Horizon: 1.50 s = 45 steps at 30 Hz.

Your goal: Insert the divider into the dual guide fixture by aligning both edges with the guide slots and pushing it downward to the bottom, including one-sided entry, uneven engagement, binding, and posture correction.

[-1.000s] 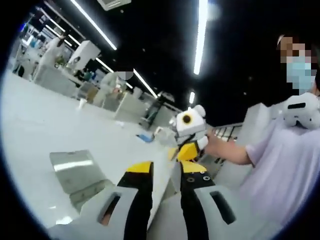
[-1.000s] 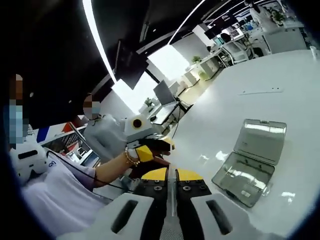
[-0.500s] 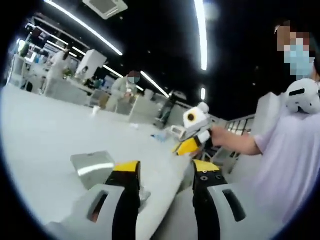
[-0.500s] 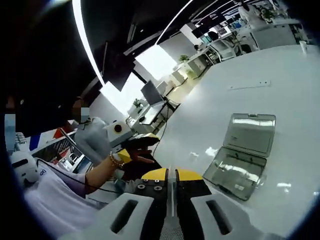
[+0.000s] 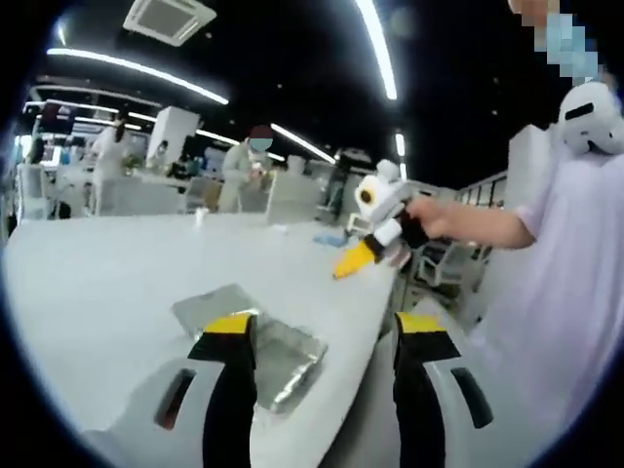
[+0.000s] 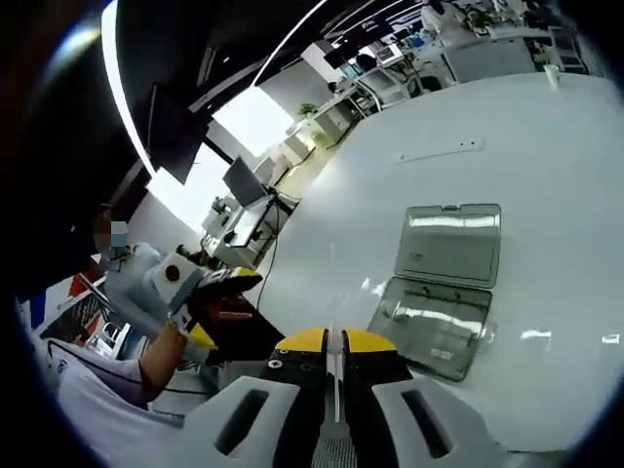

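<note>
1. Room: a large open workspace with a dark ceiling and long strip lights [image 5: 378,49]. Desks and monitors [image 6: 239,180] stand at the far side; people [image 5: 255,156] work at distant benches.
2. Surface: a broad glossy white table [image 6: 507,127], reflecting the ceiling lights. Its near edge runs beside the person's body in the left gripper view.
3. Person: light-coloured short sleeve [image 5: 556,244] at the right of the left gripper view, with one forearm reaching out over the table edge.
4. Clear hinged case [image 6: 444,283]: lies open on the table, lid flat on the far side, tray on the near side. In the left gripper view it [image 5: 258,336] sits just beyond the jaws. I cannot tell whether this is the guide fixture; no divider can be made out.
5. Left gripper [image 5: 325,327]: jaws spread wide, nothing between them, held above the near table edge.
6. Right gripper [image 6: 333,341]: yellow-tipped jaws pressed nearly together, only a thin slit between them, nothing visibly held. In the left gripper view it [image 5: 353,261] hangs over the table, well apart from the case.
7. Small items: a thin strip [image 6: 439,151] lies far out on the table.
</note>
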### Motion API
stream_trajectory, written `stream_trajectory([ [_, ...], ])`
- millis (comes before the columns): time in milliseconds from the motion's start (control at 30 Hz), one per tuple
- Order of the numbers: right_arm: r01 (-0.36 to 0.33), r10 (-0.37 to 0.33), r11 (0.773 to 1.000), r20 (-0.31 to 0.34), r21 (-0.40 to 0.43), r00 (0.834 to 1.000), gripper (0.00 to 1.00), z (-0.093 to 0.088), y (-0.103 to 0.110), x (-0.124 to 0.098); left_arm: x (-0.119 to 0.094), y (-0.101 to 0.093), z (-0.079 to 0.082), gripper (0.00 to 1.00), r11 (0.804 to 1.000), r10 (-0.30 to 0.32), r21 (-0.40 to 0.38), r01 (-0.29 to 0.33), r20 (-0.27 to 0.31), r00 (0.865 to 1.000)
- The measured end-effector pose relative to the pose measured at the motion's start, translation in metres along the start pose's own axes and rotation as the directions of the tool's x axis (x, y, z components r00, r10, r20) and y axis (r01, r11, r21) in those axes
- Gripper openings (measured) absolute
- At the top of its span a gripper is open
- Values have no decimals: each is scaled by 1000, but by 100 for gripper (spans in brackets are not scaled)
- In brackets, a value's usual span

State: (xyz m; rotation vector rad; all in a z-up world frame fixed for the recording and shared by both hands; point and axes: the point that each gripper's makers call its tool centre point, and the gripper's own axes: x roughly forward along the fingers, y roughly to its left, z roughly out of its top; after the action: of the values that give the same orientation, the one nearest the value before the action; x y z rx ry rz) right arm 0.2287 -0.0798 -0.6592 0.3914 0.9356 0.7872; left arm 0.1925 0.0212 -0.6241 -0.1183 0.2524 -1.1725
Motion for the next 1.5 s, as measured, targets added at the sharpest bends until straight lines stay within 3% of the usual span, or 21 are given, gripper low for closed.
stream_trajectory([
  [200,126,-124,991,-36,49,992,0,-8,-20,13,-6,6,-12,64,1000,0,30,1,-27,1000],
  [300,214,-209,974,-64,69,976,0,-9,-38,17,-9,10,-15,69,999,-1,36,3,-36,999],
  [400,243,-236,965,-79,103,969,0,-9,-45,23,-11,13,-16,69,999,-8,34,9,-34,999],
  [567,376,-363,921,-128,101,923,0,-10,-71,30,-14,14,-17,70,999,-22,37,23,-31,999],
  [633,387,-371,913,-129,131,920,0,-7,-74,35,-15,15,-18,70,999,-28,34,29,-30,999],
  [733,439,-420,891,-164,112,893,0,-9,-82,39,-17,18,-18,70,999,-31,28,32,-25,999],
  [800,454,-431,884,-182,114,884,0,-11,-85,43,-17,19,-17,70,999,-34,24,35,-17,999],
  [1300,538,-490,826,-259,166,832,0,-17,-106,59,-20,26,-16,69,999,-38,1,38,-1,999],
  [1500,578,-524,802,-290,147,801,0,-21,-114,62,-20,28,-15,69,999,-39,-2,39,7,999],
])
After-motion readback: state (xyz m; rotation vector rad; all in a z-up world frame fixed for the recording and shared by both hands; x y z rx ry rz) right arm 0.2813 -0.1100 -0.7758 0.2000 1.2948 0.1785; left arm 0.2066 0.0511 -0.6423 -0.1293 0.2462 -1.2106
